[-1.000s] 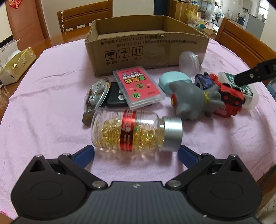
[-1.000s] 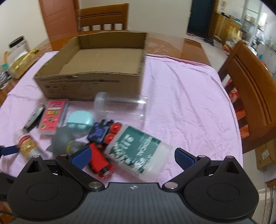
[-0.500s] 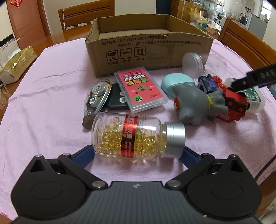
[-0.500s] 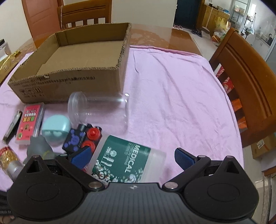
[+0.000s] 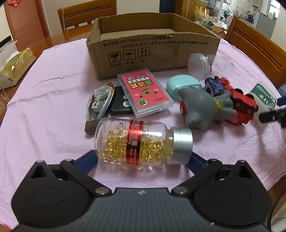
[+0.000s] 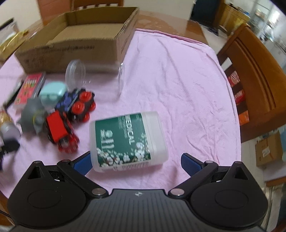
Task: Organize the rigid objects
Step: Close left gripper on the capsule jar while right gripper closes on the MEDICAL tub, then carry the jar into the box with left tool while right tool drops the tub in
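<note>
A clear capsule bottle (image 5: pixel 143 142) with a red label and silver cap lies on its side between the wide-open blue fingers of my left gripper (image 5: pixel 141 158). My right gripper (image 6: pixel 137 162) is open around the near end of a white box with a green MEDICAL label (image 6: pixel 127 139). An open cardboard box (image 5: pixel 152 46) stands at the back, seemingly empty inside. In front of it lie a pink card case (image 5: pixel 144 92), a correction tape (image 5: pixel 100 103), a mint case (image 5: pixel 182 85), a grey toy (image 5: pixel 202 107), a red toy train (image 5: pixel 243 107) and a clear jar (image 5: pixel 198 66).
A pink cloth (image 6: pixel 178 80) covers the round table. Wooden chairs stand at the right (image 6: pixel 253 75) and behind the box (image 5: pixel 85 16). A gold tissue pack (image 5: pixel 16 67) lies at the far left edge. A black flat item (image 5: pixel 119 105) lies under the card case.
My left gripper has moved forward so the capsule bottle sits between its fingers. My right gripper has come down and to the right, framing the MEDICAL box; its view is blurred by motion.
</note>
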The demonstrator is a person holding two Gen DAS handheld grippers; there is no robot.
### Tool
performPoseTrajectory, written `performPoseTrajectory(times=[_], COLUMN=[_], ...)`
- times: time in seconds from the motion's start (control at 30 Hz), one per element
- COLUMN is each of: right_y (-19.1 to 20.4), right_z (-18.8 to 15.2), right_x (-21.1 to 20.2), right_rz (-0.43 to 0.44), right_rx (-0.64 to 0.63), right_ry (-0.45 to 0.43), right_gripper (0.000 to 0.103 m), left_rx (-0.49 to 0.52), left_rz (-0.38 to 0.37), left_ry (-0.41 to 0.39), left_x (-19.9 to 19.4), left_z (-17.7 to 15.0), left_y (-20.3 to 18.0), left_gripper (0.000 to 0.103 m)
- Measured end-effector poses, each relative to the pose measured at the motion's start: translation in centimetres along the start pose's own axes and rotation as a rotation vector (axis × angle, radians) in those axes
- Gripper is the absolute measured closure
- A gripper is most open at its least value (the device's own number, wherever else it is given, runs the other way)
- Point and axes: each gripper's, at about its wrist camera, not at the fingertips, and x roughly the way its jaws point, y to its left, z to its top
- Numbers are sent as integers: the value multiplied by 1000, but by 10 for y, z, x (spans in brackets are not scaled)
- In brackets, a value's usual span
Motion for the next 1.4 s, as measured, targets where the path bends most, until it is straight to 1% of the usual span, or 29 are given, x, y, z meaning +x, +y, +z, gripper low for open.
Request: performPoseTrajectory(times=[0.17, 0.27, 0.37, 0.47, 0.57, 0.6, 0.67, 0.8, 0.93, 1.03, 1.1, 1.2, 1.3, 1.4], right_y=[-3, -10, -12, -12, -12, -11, -5, 4, 10, 12, 16, 16, 13, 13], right_z=[-12, -14, -16, -18, -11, -7, -1, 12, 21, 23, 25, 26, 25, 23], right_x=[14, 17, 17, 16, 17, 17, 11, 7, 14, 15, 15, 15, 13, 9], right_rz=[26, 74, 91, 97, 89, 69, 45, 49, 57, 68, 67, 45, 65, 67], right_rx=[-46, -22, -58, -71, -68, -71, -113, -164, -198, -216, -227, -238, -235, -258], right_ry=[19, 9, -16, -30, 15, 25, 1, -23, 1, 15, 24, 31, 36, 32], right_gripper=[0, 0, 0, 0, 0, 0, 0, 0, 0, 3, 11, 17, 17, 17], left_rx=[-10, 0, 19, 25, 27, 31, 44, 60, 61, 63, 58, 61, 63, 81], left_rz=[8, 12, 22, 21, 19, 26, 26, 24, 17, 14, 12, 10, 8, 14], left_ry=[-6, -19, -28, -30, -32, -31, -28, -26, -5, 8, 16, 29, 45, 52], left_x=[-1, -4, -5, -5, -6, -6, -7, -8, -6, -5, -5, -5, -5, -9], left_z=[2, 4, 6, 9, 11, 12, 14, 18, 22, 23, 24, 24, 25, 27], left_y=[-1, -2, -5, -5, -5, -5, -6, -8, -7, -7, -6, -6, -5, -5], left_gripper=[1, 1, 1, 4, 4, 4, 6, 7, 9, 9, 9, 9, 9, 9])
